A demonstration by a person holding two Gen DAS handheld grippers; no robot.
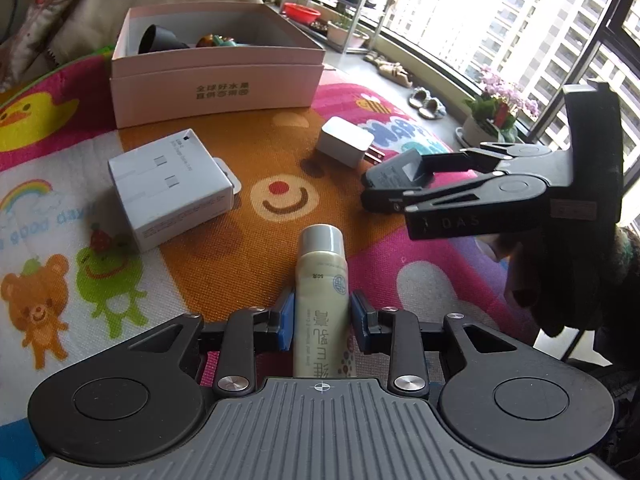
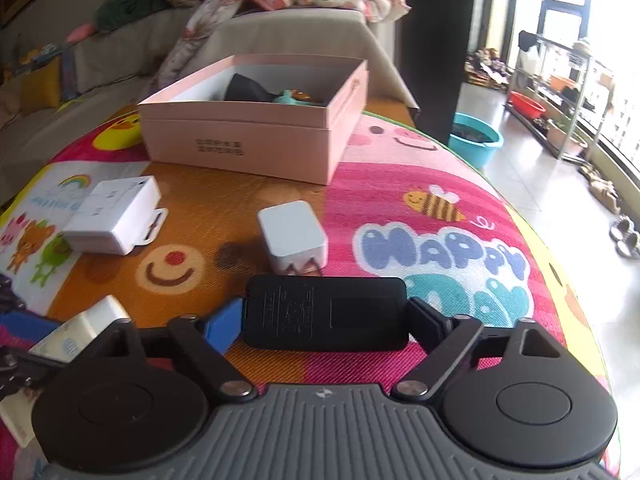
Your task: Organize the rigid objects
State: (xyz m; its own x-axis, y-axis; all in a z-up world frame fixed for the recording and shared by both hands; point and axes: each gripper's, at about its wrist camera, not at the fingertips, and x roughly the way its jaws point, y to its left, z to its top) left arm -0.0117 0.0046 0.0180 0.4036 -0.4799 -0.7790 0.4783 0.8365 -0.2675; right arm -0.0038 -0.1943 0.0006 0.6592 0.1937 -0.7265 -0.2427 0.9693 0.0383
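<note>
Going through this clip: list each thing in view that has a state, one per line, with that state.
Pink box: open, lid off, items inside.
Cream bottle: capped, between the left gripper's pads, gripped.
Black flat device: held across the right gripper, pads on both ends.
White charger: lying on the mat, prongs folded out.
White carton: closed, lying on the mat.

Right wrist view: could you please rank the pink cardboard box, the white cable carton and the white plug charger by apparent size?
1. Pink cardboard box, clearly largest, though farthest away.
2. White cable carton.
3. White plug charger, close to the carton in apparent size and nearer the camera, so this order is unsure.
</note>
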